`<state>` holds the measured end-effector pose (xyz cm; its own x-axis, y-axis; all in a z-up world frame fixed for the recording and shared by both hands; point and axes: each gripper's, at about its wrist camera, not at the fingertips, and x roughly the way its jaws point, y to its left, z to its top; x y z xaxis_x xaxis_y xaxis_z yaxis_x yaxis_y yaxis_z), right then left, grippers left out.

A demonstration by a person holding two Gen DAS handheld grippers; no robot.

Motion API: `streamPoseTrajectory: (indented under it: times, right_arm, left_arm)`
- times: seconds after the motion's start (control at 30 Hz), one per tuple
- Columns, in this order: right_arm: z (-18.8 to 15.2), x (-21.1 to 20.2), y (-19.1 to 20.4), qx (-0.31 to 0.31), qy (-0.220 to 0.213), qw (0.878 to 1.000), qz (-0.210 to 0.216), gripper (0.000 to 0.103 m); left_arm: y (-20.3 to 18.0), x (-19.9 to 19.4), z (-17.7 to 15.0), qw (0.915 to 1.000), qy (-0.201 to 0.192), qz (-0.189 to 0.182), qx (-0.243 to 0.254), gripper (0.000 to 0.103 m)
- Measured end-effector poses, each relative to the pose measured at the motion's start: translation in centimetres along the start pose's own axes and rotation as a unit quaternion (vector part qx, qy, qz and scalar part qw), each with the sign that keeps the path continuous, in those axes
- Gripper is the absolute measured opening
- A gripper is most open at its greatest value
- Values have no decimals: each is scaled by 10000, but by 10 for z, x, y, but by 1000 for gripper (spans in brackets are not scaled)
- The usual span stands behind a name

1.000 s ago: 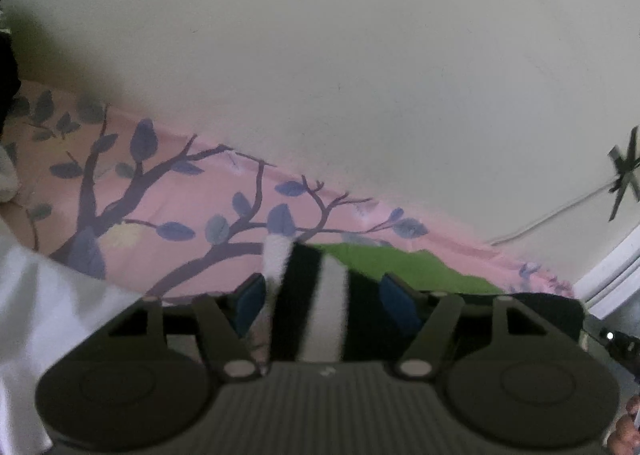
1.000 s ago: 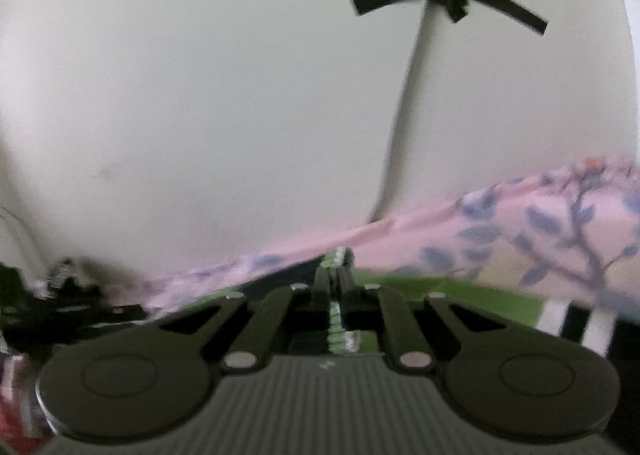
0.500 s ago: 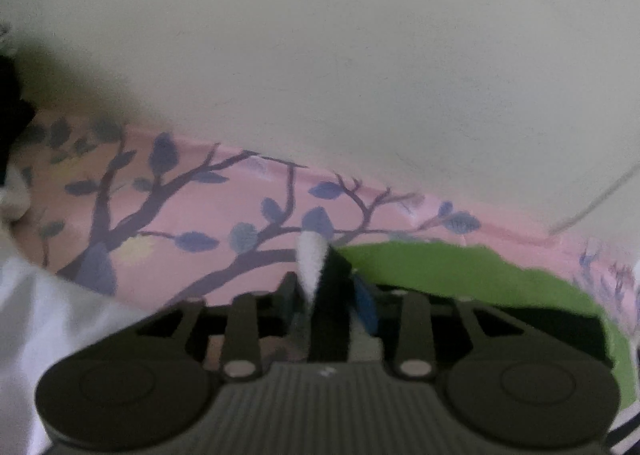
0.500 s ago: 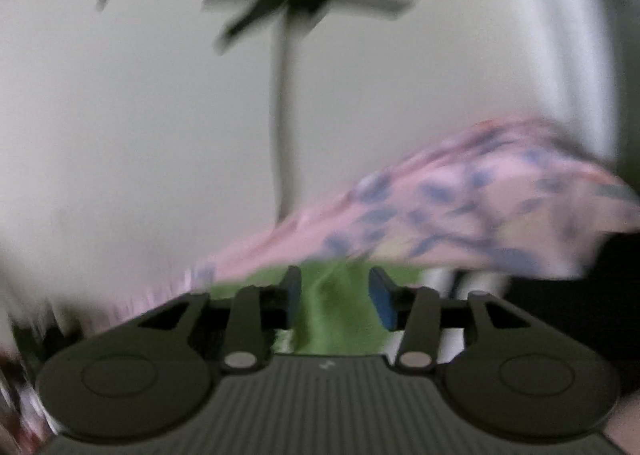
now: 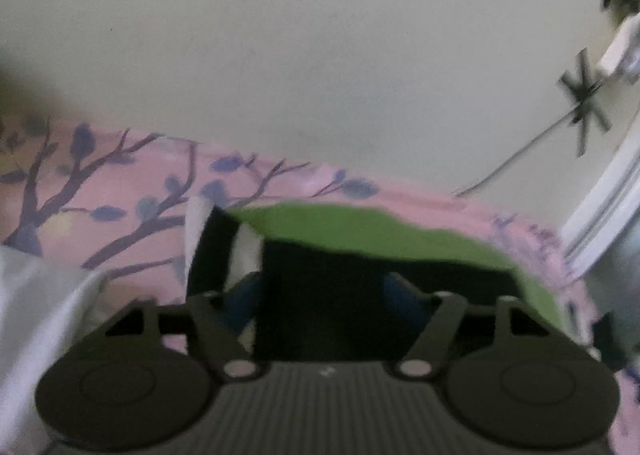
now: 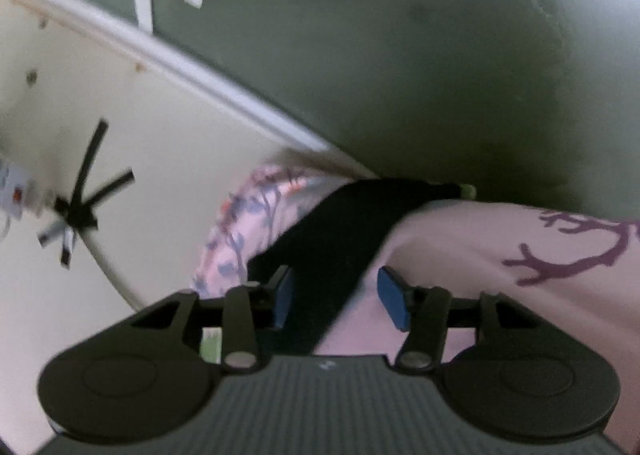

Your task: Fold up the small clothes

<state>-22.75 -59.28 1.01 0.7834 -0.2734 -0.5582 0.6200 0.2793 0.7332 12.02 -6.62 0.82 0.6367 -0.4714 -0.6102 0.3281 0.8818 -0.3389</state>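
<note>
**Both claws opening over one small garment on the bed**

The left claw (image 5: 320,291) points down at a small garment (image 5: 360,231); this garment is green with black parts and has black and white stripes at its left edge; the dark part of it fills the gap between the two blue pads, but the pads do not press on it; the jaws are opening, so the left claw grips nothing; the striped edge stands up just beside the left pad.

The right claw (image 6: 340,299) is also opening; a black band of cloth (image 6: 344,231) runs between its blue pads and goes away up to the right; the left pad is very near to the band, the right pad is apart from it; the pads do not close on it; I cannot tell if this band is a part of the same garment.

All lies on a bed sheet (image 5: 120,183); the sheet is pink with purple branches and blue leaves; it touches a pale wall (image 5: 320,55) behind.

Counting: two claws; one green garment that I can see clearly; one white cloth (image 5: 36,315) at the left side of the left wrist view, lying on the sheet and apart from the garment; black tape crosses (image 5: 584,95) on the wall, two in the left view, one in the right view, with a thin cable under them.
</note>
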Motion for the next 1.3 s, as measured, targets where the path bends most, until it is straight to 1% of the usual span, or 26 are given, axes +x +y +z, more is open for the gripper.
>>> streamPoseTrajectory:
  times: [0.1,0.13,0.17,0.2,0.23,0.33,0.4,0.43,0.5,0.6,0.67,0.7,0.73,0.77,0.8,0.83,0.87,0.9,0.97,1.0,1.07,1.1,1.17,1.23,1.27,1.3]
  right_arm:
    - [0,12,11,-250,-153,9995,-117,50]
    - [0,18,15,-369,-189,9990,-177,45]
    - [-1,24,19,-539,-228,9978,-311,25]
    - [-1,30,22,-718,-241,9959,-501,12]
    - [-2,32,28,-836,-285,9946,-544,12]
    - [-5,21,65,-1214,-464,9915,-52,10]
    - [-16,15,113,-1832,-508,9808,440,10]
    - [-26,12,140,-2205,-499,9714,721,10]
    - [-57,11,198,-3026,-375,9431,1329,10]
    - [-118,22,266,-3906,191,8958,2112,10]
    - [-163,39,292,-4227,858,8656,2542,12]
    - [-187,49,300,-4342,1389,8451,2794,13]
    - [-203,57,303,-4384,1782,8309,2927,13]
    - [-214,64,304,-4380,2154,8183,3035,13]
    - [-218,69,301,-4322,2372,8125,3111,15]
    - [-213,72,294,-4227,2311,8193,3110,17]
    - [-203,73,285,-4119,2082,8345,3011,27]
    - [-186,76,272,-3976,1782,8551,2809,37]
    - [-156,84,250,-3830,1344,8881,2159,41]
    - [-143,88,238,-3826,1162,8985,1810,49]
    - [-127,96,215,-3808,924,9124,1186,61]
    - [-121,100,203,-3782,937,9156,994,62]
    - [-119,115,184,-3684,1213,9186,761,63]
    - [-127,128,177,-3686,1553,9139,699,62]
    - [-134,134,177,-3714,1640,9111,717,48]
    - [-137,137,177,-3815,1629,9071,716,3]
  left_arm:
    - [-2,0,0,9998,-9,124,130,57]
    - [-5,1,0,9996,-13,195,211,55]
    - [-7,1,0,9993,-20,254,278,54]
    - [-7,2,0,9991,-25,289,311,51]
    - [-7,1,0,9991,-30,292,308,49]
    - [3,-4,5,9999,-96,73,41,41]
    - [11,-12,11,9991,-260,-170,-290,41]
    - [15,-16,14,9981,-346,-284,-420,41]
    - [21,-27,18,9957,-548,-461,-580,42]
    - [28,-37,23,9927,-825,-571,-670,43]
    - [32,-39,24,9915,-936,-573,-698,46]
    - [34,-38,25,9914,-951,-560,-697,47]
    - [35,-37,26,9916,-949,-535,-696,51]
    - [37,-35,26,9919,-927,-506,-701,52]
    - [39,-35,27,9921,-898,-505,-714,55]
    - [40,-33,27,9923,-861,-513,-732,56]
    - [41,-31,27,9923,-820,-526,-759,57]
    - [41,-32,26,9925,-793,-539,-753,58]
    - [37,-27,24,9936,-727,-525,-680,60]
    - [34,-24,21,9945,-677,-506,-614,60]
    - [28,-18,17,9965,-558,-410,-461,60]
    - [26,-16,15,9972,-511,-361,-398,60]
    - [22,-10,12,9985,-410,-220,-278,59]
    - [21,-5,9,9994,-276,-61,-191,56]
    - [22,-2,8,9996,-223,-18,-189,53]
    - [23,-2,7,9996,-225,18,-190,45]
